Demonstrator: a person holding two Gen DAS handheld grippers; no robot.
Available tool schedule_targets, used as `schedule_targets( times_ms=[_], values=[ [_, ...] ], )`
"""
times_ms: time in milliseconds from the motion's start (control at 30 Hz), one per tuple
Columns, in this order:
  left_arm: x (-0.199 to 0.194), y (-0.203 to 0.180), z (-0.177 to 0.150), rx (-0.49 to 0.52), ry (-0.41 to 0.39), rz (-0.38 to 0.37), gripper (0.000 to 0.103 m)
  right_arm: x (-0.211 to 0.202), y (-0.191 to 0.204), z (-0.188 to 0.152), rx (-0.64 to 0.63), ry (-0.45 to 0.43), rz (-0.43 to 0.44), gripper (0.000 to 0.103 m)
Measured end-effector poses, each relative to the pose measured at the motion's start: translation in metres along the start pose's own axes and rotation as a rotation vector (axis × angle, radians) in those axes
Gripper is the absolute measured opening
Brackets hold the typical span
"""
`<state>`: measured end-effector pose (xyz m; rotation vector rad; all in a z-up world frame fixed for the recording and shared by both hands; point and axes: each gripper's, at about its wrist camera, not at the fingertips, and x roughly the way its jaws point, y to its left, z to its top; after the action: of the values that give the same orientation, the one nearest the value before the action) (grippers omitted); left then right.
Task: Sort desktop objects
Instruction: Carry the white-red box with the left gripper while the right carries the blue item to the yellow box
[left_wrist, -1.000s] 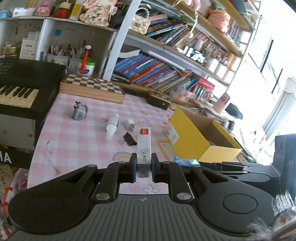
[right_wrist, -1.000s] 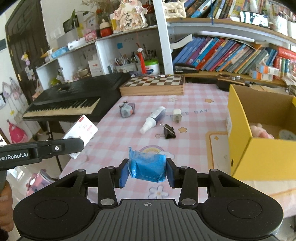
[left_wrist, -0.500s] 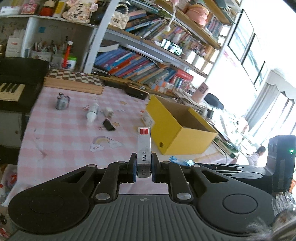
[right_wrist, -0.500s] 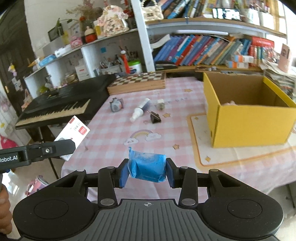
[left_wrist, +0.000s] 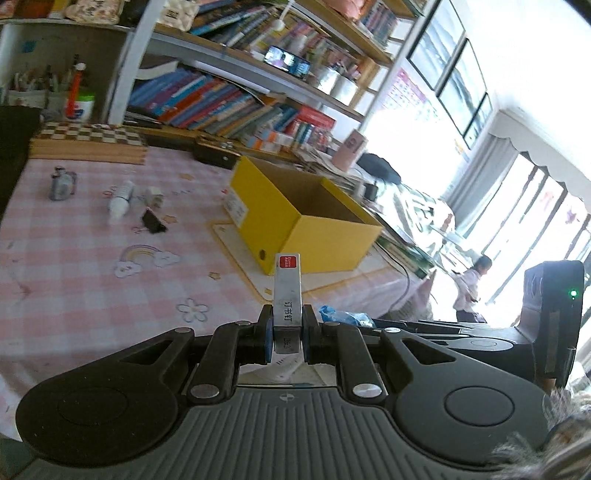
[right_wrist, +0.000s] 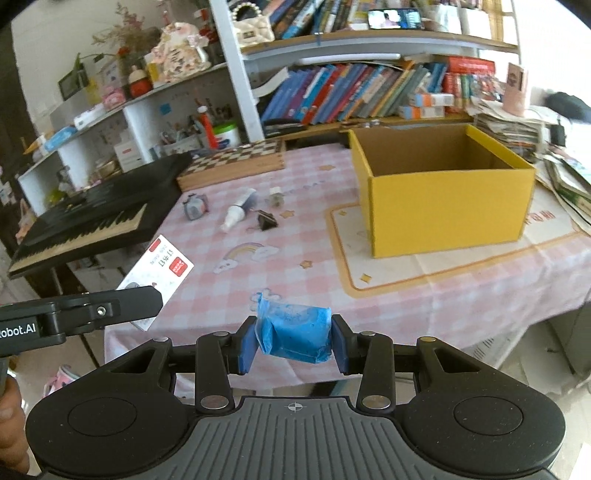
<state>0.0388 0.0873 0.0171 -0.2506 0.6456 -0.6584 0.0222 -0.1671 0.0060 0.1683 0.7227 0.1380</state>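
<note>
Staple box (left_wrist: 287, 291): slim, white w/ red label, held off table. Blue packet (right_wrist: 295, 334): crumpled, also held. Yellow box (right_wrist: 443, 195): open top, on mat. Binder clip (right_wrist: 266, 220), white bottle (right_wrist: 238, 209), small grey item (right_wrist: 195, 207) lie on pink cloth.

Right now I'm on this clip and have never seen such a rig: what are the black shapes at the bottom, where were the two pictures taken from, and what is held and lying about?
No robot here: a person carries two hand-held grippers, each with a fisheye camera looking along its fingers. The black shapes are those grippers.

In the left wrist view, the left gripper is shut on a slim staple box. In the right wrist view, the right gripper clamps a crumpled blue packet.

On the pink checked tablecloth stand an open yellow cardboard box, a white bottle, a black binder clip, a small white plug-like item, a small grey gadget and a chessboard box.
</note>
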Motion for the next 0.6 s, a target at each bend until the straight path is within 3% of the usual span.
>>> schedule_targets(
  times_ms=[600],
  values=[
    [0.048, -0.042, 0.007, 0.09, 0.09, -0.127, 0.013, -0.021, -0.053, -0.008, 0.12, -0.016, -0.112, 0.039]
  ],
)
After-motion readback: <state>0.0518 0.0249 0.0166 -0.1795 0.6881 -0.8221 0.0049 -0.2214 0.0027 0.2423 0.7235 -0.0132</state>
